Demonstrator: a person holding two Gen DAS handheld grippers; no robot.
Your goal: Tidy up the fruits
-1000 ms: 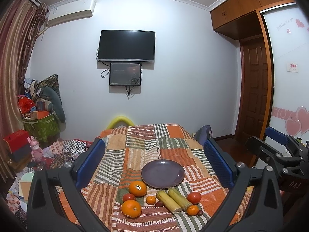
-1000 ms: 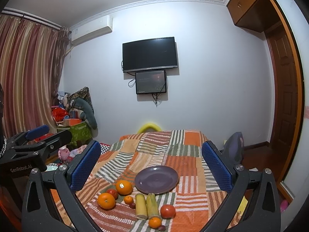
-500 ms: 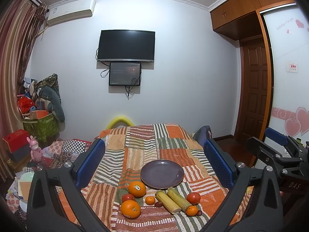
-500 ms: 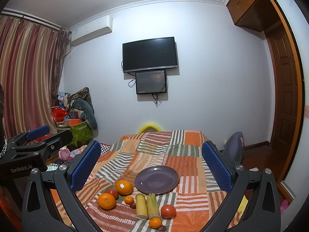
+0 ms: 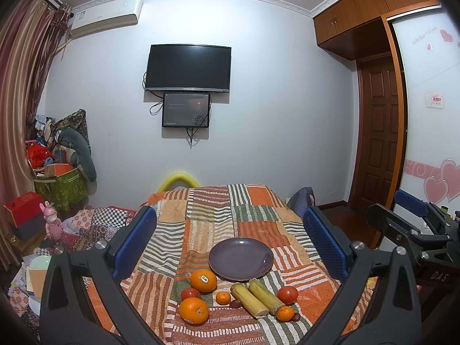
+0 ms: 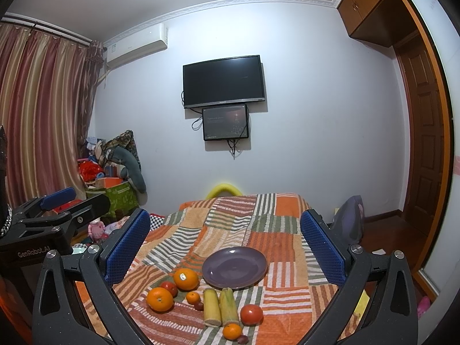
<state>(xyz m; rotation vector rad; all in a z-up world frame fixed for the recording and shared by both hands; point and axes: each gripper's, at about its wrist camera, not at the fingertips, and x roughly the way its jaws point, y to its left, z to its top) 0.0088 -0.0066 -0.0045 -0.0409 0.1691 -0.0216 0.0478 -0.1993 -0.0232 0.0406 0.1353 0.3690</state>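
Note:
A purple plate (image 5: 241, 258) (image 6: 234, 267) lies bare on a patchwork cloth. In front of it sit two oranges (image 5: 203, 280) (image 5: 194, 310), two tomatoes (image 5: 190, 293) (image 5: 287, 294), two mandarins (image 5: 223, 298) (image 5: 285, 313), two corn pieces (image 5: 248, 299) (image 5: 266, 294) and small dark red fruits (image 5: 235, 304). The right wrist view shows the same row: orange (image 6: 186, 279), corn (image 6: 212, 307), tomato (image 6: 251, 314). My left gripper (image 5: 230, 214) and right gripper (image 6: 225, 215) hover well short of the fruit, both open and holding nothing.
The cloth-covered table (image 5: 207, 201) ends at a white wall with a TV (image 5: 188, 67). Boxes and bags (image 5: 57, 172) pile up at the left by the curtain. A wooden door (image 5: 379, 149) and a chair back (image 6: 352, 221) are to the right.

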